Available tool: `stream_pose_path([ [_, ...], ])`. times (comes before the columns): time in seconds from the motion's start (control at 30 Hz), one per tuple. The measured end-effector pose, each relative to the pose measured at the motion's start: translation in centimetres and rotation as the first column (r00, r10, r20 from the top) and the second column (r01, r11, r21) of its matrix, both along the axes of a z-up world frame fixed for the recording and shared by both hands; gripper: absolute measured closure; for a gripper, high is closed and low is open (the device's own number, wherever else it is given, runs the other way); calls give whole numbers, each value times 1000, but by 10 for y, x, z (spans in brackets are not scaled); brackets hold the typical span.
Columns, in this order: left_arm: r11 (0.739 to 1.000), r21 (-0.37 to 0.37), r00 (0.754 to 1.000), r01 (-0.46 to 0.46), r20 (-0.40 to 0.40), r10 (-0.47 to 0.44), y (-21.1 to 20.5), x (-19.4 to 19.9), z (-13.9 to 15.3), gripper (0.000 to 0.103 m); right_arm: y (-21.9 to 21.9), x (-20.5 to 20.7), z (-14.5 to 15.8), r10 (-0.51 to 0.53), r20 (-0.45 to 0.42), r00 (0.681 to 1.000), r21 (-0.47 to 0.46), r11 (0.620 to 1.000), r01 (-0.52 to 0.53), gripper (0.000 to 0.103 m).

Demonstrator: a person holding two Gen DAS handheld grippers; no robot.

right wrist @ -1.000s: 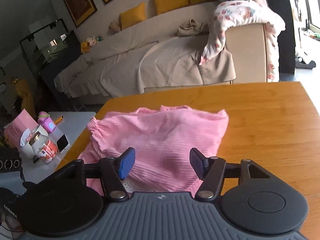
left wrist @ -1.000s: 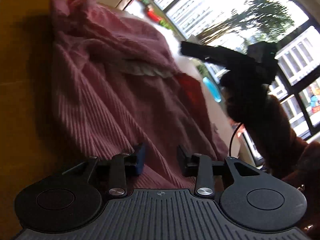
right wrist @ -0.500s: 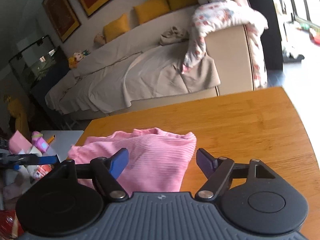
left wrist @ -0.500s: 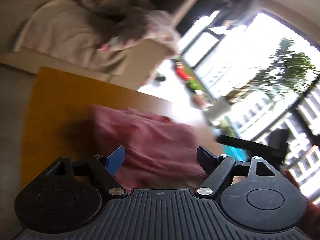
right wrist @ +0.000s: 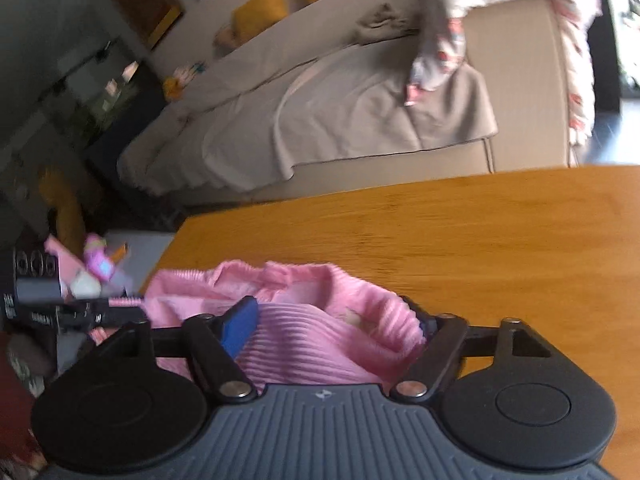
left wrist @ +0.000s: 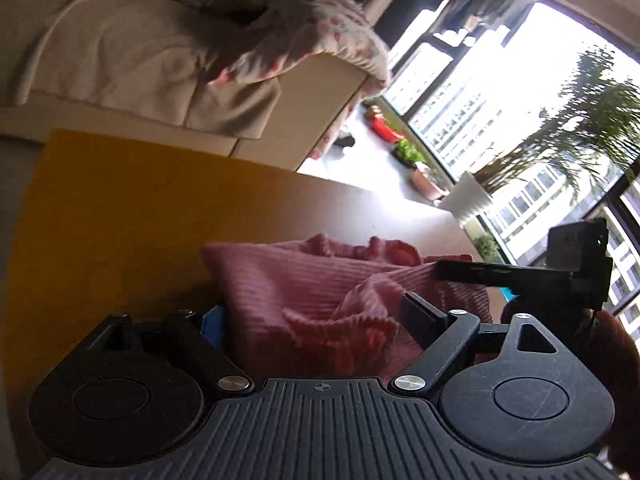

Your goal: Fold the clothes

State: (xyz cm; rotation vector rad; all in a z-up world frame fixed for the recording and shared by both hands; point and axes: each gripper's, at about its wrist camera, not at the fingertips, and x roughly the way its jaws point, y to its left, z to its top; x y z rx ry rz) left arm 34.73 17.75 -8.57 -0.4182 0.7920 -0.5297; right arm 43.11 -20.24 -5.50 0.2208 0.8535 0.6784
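A pink ribbed garment (left wrist: 304, 280) lies bunched on the wooden table (left wrist: 120, 220). My left gripper (left wrist: 316, 320) straddles its near edge. The jaws are closing, with folds of fabric filling the gap and no firm pinch showing. In the right wrist view the same garment (right wrist: 312, 344) bulges up between the fingers of my right gripper (right wrist: 332, 324). Those jaws are closing too, and fabric drapes over the right finger. Each gripper shows in the other's view: the right one's finger (left wrist: 472, 272) touches the garment's far side, and the left one's finger (right wrist: 116, 314) is at the left.
The table top (right wrist: 500, 240) stretches bare to the right and beyond the garment. A beige sofa (right wrist: 360, 112) with a flowered blanket stands behind the table. A low side table with small pink items (right wrist: 100, 268) is at the left. Potted plants (left wrist: 408, 152) line the window.
The garment, flatter before, now stands bunched between both pairs of fingers. Both jaws are narrower than half a second ago. The two grippers have drawn closer together.
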Motion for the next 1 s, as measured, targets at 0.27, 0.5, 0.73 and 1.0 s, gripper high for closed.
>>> stream_pose_path([
  [0.27,998,36,995,55,79,-58,-5,-26,42,76,5,-41,53,90,148,985,-88,993,-78,85],
  [0.5,987,101,976,127,163,-142,-15,-105,93,77,-7,-132,108,153,266,952,-163,980,-112,87],
  [0.73,980,129,972,150,165,-170,-18,-194,99,77,-21,-242,116,202,299,933,-219,966,-139,91],
  [1.0,982,83,984,170,33,-173,2,-262,57,38,-31,-333,65,261,198,945,-384,908,-171,85],
])
